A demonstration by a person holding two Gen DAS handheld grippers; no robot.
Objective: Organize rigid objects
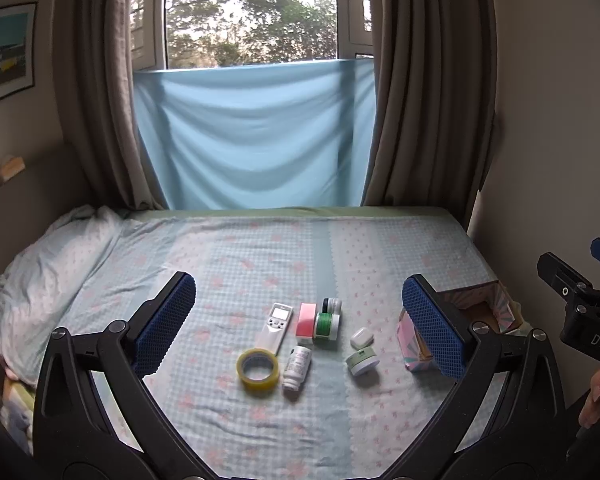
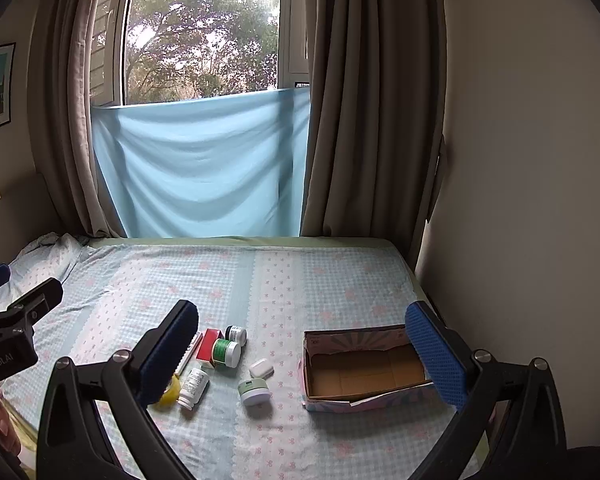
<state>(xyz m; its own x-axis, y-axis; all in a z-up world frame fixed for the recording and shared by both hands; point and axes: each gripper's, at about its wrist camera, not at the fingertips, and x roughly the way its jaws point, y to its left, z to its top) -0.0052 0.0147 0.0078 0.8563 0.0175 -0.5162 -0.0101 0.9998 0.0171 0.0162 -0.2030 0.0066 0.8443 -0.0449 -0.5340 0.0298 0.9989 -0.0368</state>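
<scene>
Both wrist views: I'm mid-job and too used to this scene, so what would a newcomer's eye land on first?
Probably the bright window with the blue cloth hung across its lower part, at the far side of the bed. Next, the small cluster on the sheet: yellow tape roll, white remote, pink box and jars. To its right lies the open, empty cardboard box.

Small items: tape roll, bottle, jars lie left of open box.
</scene>
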